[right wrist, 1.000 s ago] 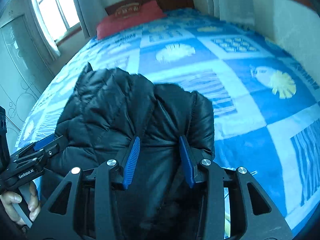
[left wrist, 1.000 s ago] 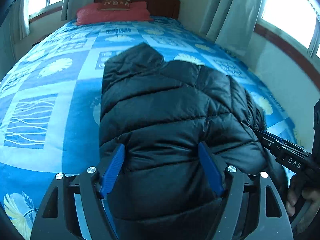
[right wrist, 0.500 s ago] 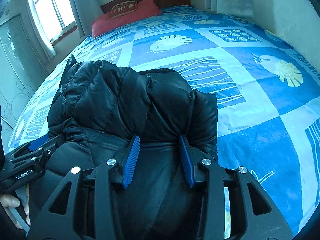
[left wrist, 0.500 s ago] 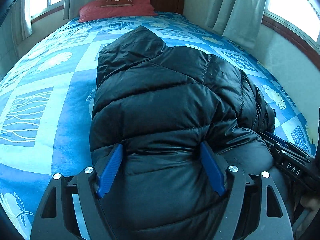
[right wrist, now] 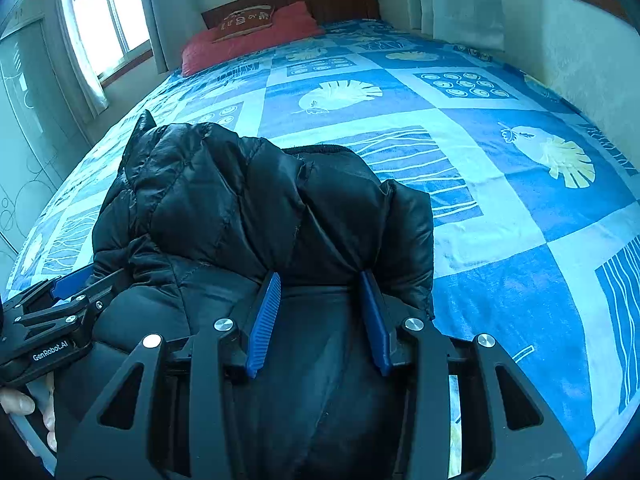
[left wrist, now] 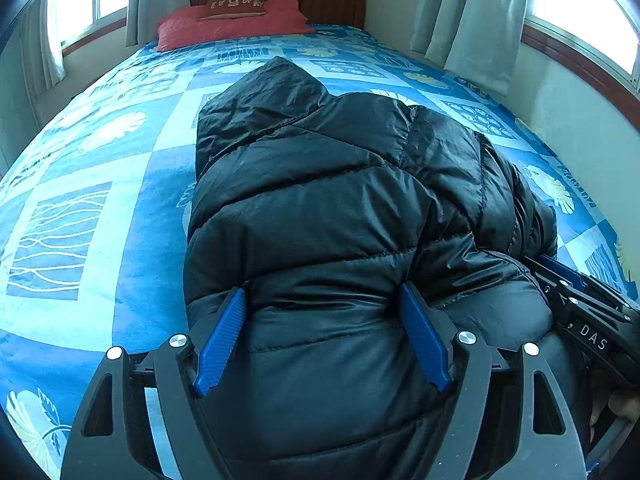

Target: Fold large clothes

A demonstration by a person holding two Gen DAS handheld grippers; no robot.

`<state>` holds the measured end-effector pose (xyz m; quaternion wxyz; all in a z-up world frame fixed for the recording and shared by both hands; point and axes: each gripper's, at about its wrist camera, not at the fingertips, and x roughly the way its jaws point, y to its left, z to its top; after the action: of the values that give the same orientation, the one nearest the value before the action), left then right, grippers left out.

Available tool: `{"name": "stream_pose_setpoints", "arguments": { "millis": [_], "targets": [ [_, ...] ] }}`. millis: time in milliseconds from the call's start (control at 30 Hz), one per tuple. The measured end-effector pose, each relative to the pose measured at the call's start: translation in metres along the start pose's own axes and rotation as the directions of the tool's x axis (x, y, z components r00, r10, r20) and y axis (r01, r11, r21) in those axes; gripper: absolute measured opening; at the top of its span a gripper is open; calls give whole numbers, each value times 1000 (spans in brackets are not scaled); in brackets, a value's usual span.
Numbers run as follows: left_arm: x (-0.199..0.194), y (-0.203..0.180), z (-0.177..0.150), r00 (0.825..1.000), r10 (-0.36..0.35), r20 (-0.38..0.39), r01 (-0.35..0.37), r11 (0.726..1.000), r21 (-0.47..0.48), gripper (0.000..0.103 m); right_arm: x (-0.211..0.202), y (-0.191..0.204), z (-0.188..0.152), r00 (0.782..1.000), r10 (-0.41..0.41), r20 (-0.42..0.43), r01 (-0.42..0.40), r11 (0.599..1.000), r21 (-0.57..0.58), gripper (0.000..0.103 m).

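Jacket (left wrist: 340, 216) — black, quilted — lies bunched on the blue patterned bedspread (left wrist: 80, 208) directly ahead of both tools. We find the left gripper (left wrist: 324, 332) clamped on thick padding, the right gripper (right wrist: 318, 312) pinching a narrower fold, hood (left wrist: 264, 100) farthest forward.

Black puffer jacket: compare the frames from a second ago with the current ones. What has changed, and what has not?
The black puffer jacket has been carried farther up the bed toward the red pillow. The left gripper and right gripper stay clamped on its near edge; the bedding is unchanged.
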<state>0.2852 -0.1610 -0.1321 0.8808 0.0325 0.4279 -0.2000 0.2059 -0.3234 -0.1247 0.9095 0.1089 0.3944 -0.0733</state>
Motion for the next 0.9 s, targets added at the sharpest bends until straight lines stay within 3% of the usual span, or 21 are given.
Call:
{"name": "stream_pose_setpoints", "arguments": {
  "millis": [367, 600, 667, 733, 833, 900],
  "targets": [
    [-22, 1, 4, 1000, 12, -1, -12, 1000, -13, 77, -33, 6, -4, 999, -26, 24, 25, 999, 19, 51],
    [-48, 29, 1, 999, -40, 3, 40, 986, -163, 77, -56, -4, -7, 999, 2, 38, -5, 997, 73, 59],
    [-56, 44, 0, 998, -56, 18, 58, 970, -235, 77, -62, -9, -6, 999, 11, 40, -14, 996, 93, 60],
    [-60, 62, -4, 996, -89, 31, 94, 938, -334, 76, -65, -14, -5, 999, 21, 43, -26, 993, 117, 63],
    [-54, 83, -14, 986, -167, 28, 160, 865, -476, 76, -64, -27, -3, 998, 37, 43, -44, 986, 162, 68],
    [-44, 90, -20, 979, -205, 19, 184, 831, -524, 76, -57, -37, -4, 999, 44, 28, -49, 978, 201, 69]
  ]
}}
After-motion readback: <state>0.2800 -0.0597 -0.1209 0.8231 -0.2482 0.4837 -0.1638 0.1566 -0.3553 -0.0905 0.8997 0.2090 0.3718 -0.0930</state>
